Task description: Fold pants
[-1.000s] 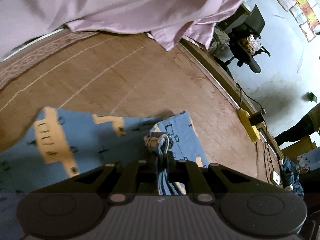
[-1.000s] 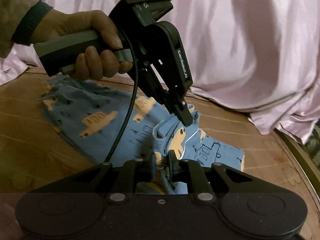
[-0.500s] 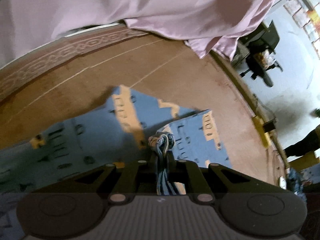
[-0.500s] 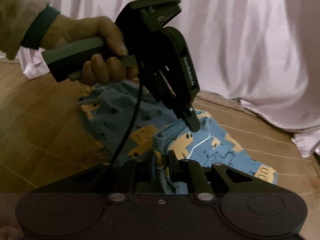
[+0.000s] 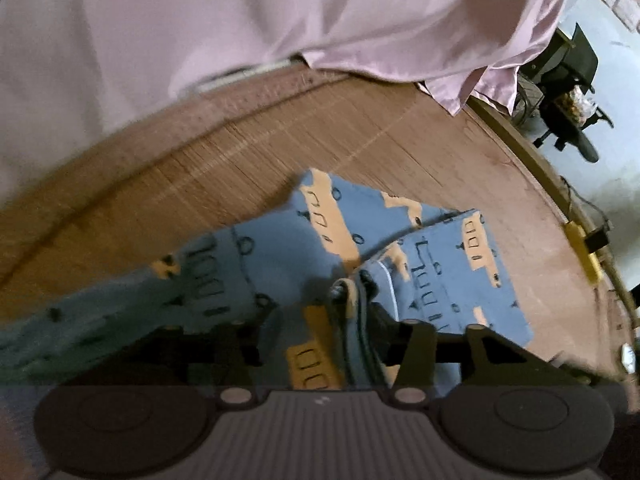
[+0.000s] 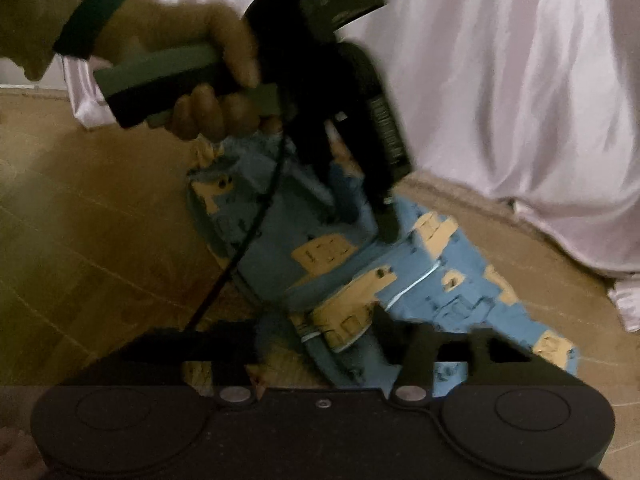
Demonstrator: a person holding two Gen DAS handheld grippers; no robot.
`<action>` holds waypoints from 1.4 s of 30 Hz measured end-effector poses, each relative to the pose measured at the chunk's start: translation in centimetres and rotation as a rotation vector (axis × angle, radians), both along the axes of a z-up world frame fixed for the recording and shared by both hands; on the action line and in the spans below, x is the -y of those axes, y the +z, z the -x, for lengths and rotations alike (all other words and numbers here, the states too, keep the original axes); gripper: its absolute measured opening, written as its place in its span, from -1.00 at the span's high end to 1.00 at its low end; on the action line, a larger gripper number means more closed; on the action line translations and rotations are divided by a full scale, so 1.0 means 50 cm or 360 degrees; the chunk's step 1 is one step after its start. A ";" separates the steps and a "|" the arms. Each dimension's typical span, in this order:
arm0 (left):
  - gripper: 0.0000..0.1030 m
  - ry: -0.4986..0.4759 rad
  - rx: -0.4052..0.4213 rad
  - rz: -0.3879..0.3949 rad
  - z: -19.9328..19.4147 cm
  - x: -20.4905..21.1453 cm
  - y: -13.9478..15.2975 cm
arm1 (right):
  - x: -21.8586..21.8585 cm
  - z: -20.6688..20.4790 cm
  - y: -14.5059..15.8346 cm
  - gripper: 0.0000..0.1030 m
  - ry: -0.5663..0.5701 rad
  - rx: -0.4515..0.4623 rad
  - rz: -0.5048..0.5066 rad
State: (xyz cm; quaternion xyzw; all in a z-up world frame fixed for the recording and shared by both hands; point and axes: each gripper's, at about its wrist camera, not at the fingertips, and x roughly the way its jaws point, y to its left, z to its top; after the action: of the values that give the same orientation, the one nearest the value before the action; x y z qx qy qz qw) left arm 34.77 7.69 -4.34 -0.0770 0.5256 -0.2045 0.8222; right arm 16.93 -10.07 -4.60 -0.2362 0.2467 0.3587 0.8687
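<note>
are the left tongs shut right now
No, the left tongs stand open, fingers wide apart over the blue pants.

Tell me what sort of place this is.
Probably an office or workroom used for recording: the blue pants lie on a wooden table backed by pinkish draped cloth, with an office chair beyond.

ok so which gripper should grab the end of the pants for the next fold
Probably right. The right gripper is open and low, and the free end of the blue vehicle-print pants lies beside its fingers. The left gripper, also open, points down at their middle.
</note>
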 end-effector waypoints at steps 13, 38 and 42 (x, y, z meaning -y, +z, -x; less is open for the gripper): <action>-0.57 -0.0151 0.0227 -0.0482 0.101 0.102 -0.013 | 0.121 -0.053 -0.026 -0.77 -0.0546 0.0148 0.0140; -0.68 0.0136 0.0219 -0.0335 0.180 0.014 -0.019 | 0.035 -0.307 -0.033 -0.81 -0.0250 -0.0090 -0.0007; -0.68 0.0269 0.0309 -0.0271 0.209 -0.023 0.014 | 0.051 -0.275 -0.008 -0.82 -0.0314 -0.0005 -0.0114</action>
State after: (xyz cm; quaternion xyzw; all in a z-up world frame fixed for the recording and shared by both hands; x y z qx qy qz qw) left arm 24.30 8.85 -3.64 -0.0309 0.4508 -0.0959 0.8869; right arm 30.67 -12.61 -5.00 -0.1790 0.2570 0.2803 0.9074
